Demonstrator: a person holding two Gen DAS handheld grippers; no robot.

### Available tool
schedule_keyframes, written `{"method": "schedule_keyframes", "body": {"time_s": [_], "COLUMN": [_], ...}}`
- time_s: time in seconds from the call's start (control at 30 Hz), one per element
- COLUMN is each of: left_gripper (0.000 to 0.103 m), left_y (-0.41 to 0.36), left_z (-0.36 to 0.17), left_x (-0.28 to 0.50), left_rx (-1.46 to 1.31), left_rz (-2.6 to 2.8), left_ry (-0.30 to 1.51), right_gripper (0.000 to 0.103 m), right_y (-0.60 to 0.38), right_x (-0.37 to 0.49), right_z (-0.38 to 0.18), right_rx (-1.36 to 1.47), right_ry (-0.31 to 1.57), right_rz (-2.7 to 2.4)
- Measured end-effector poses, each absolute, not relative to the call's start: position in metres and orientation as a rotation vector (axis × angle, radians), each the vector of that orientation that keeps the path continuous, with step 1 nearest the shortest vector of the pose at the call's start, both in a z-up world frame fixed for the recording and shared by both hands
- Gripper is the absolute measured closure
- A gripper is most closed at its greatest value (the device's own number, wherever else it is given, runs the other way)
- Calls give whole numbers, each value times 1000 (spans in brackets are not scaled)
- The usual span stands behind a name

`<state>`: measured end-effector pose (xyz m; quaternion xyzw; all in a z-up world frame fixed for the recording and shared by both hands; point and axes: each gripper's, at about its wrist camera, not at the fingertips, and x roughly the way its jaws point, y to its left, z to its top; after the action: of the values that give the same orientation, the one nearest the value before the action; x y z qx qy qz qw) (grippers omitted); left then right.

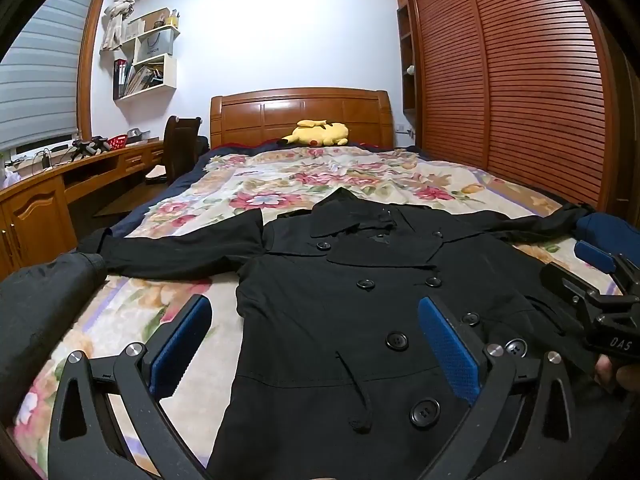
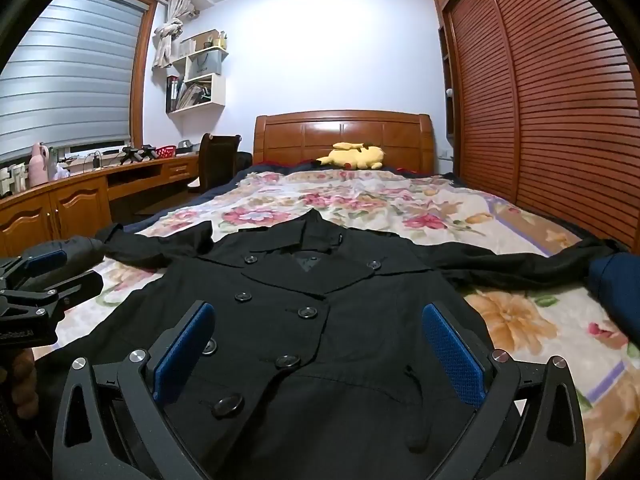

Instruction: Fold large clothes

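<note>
Evidently the fold has not begun: the black coat point(image 1: 360, 320) lies face up and flat on the floral bedspread point(image 1: 280, 176), collar toward twelve o'clock near the middle of the bed, hem toward six o'clock under both cameras, buttons done up down the front. One sleeve point(image 1: 172, 248) runs out toward nine o'clock, the other sleeve point(image 2: 520, 264) toward three o'clock, so the garment is fully spread. The left gripper point(image 1: 316, 344) hovers over the coat's lower left part with its blue pads wide apart and nothing between them; its left pad sits over bare bedspread just beside the coat's edge, its right pad over the button row. The right gripper point(image 2: 320, 352) hangs likewise over the lower right front, jaws spread wide and empty, with cloth below both pads. Each tool shows at the edge of the other's view, held in a hand. My reading is that this is the approach before the first grasp. The next move probably calls for each gripper to travel outward, toward nine and three o'clock, pinch a sleeve or a side edge, and bring it across the chest. The fabric looks heavy and limp, so a shallow pinch may slip. A yellow plush toy point(image 1: 318, 134) at twelve o'clock by the headboard point(image 1: 300, 114) lies well apart from the work.
</note>
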<state>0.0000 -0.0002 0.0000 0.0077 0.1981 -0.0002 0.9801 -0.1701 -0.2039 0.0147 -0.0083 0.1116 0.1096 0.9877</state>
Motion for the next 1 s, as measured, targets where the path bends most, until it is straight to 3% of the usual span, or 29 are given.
{"method": "schedule_keyframes", "body": {"time_s": [1.0], "left_gripper": [0], "left_y": [-1], "left_z": [0], "left_x": [0], "left_rx": [11], "left_rz": [-1], "left_ry": [395], "right_gripper": [0], "right_y": [-205], "right_x": [-168], "right_z": [13], "right_rx": [-15], "right_ry": [229], "right_rz": [220]}}
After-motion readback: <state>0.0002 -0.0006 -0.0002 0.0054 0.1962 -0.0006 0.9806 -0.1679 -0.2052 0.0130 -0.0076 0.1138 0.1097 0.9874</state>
